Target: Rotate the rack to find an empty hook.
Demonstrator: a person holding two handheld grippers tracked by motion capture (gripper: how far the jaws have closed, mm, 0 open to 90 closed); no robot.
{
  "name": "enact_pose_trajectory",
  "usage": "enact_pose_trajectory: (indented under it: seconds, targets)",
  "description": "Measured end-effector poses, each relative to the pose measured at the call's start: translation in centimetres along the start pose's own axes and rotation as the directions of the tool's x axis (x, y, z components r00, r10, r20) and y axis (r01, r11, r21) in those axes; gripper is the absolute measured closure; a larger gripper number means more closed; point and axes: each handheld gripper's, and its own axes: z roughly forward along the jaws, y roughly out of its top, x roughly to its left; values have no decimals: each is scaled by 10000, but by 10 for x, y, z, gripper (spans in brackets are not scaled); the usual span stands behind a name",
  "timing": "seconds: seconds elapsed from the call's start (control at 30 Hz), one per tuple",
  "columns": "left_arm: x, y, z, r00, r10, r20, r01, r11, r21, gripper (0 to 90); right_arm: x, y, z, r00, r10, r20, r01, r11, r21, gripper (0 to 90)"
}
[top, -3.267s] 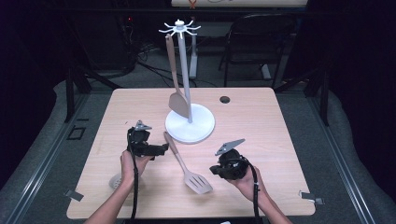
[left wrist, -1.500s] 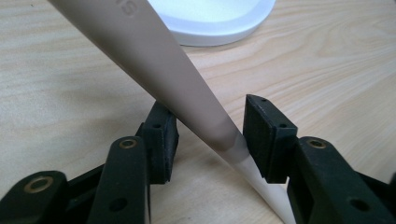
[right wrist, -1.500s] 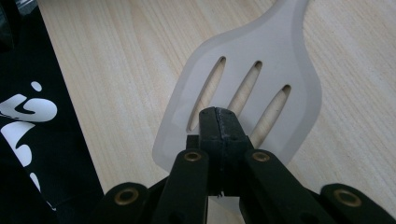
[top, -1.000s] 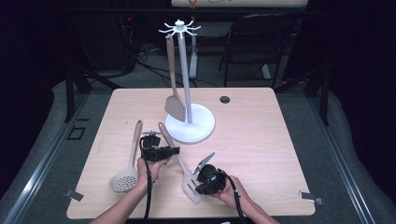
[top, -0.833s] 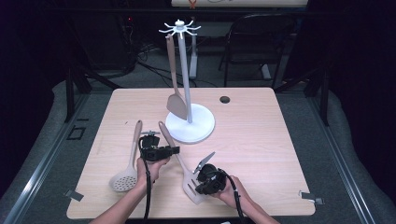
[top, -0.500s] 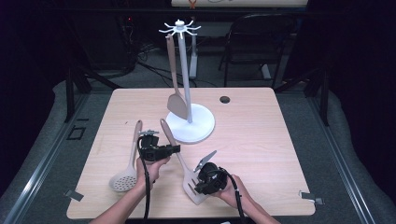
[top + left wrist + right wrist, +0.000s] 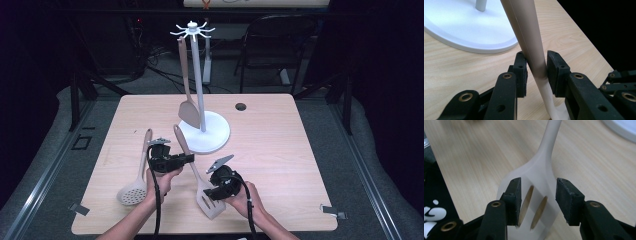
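**Two Grippers at the Slotted Turner**

High view. We see the left gripper (image 7: pixel 189 158) holding the beige handle of the slotted turner (image 7: pixel 196 177) at the near middle of the table (image 7: pixel 280 150), just in front of the white stand (image 7: pixel 202 131). The right gripper (image 7: pixel 212 194) sits at the turner's slotted blade, nearer to us. We count three utensils: one slotted turner in hand, one perforated spoon (image 7: pixel 136 175) lying to the left, and one flat spatula (image 7: pixel 187 95) hanging on the stand. We count two grippers and one stand.

Left gripper view. We find the left gripper (image 7: pixel 536 68) with its jaws narrowly apart, both pads pressing the round handle (image 7: pixel 530 37). The handle rises tilted from the table; the stand's base (image 7: pixel 466 27) lies beyond.

Right gripper view. We find the right gripper (image 7: pixel 537 195) with its jaws partly open, having just been opening. The blade (image 7: pixel 536 195), with two slots showing, lies between the pads; the left pad sits at the blade's edge, the right pad stands clear.
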Motion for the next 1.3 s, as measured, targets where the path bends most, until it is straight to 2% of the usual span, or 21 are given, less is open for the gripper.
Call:
enact_pose_trajectory:
  seconds: [0.13, 0.17, 0.33, 0.53, 0.63, 0.73, 0.83, 1.0, 1.17, 1.2, 1.3]
  targets:
    - [-3, 0, 0, 10000, 56, 64, -55, 9999, -117, 712, -3, 4, 2, 9997, 227, 108, -223, 9993, -312, 538]
    - [-3, 1, -1, 9999, 80, 76, -80, 9999, -103, 713, -4, 6, 3, 9998, 188, 93, -186, 9996, -224, 535]
    - [-5, 1, -2, 9996, 234, 132, -232, 9996, -174, 715, -4, 12, 12, 9998, 179, 31, -177, 9987, -468, 540]
    - [-8, 2, -4, 9987, 441, 247, -435, 9988, -240, 715, -10, 15, 17, 9996, 238, -175, -251, 9968, -764, 601]
    - [-8, 2, -5, 9980, 536, 329, -527, 9982, -275, 716, -10, 14, 16, 9993, 147, -335, -175, 9962, -855, 663]
    - [-7, 2, -4, 9980, 459, 441, -446, 9986, -301, 717, -10, 14, 17, 9993, 113, -369, -148, 9953, -961, 676]
    - [-7, 1, -5, 9976, 467, 503, -449, 9984, -352, 718, -11, 12, 17, 9980, 296, -552, -356, 9932, -1113, 691]
    - [-5, -3, -4, 9943, 519, 930, -464, 9971, -596, 720, -11, 10, 15, 9979, 380, -516, -442, 9911, -1257, 701]
    - [-6, -6, 1, 9907, 605, 1217, -555, 9975, -442, 719, -11, 10, 14, 9979, 467, -459, -522, 9905, -1270, 707]
    - [-7, -6, 2, 9905, 490, 1289, -439, 9982, -415, 720, -11, 10, 13, 9980, 476, -424, -527, 9903, -1283, 709]
    - [-10, -6, 3, 9883, 742, 1333, -696, 9968, -389, 742, -11, 11, 10, 9983, 422, -406, -473, 9899, -1337, 716]
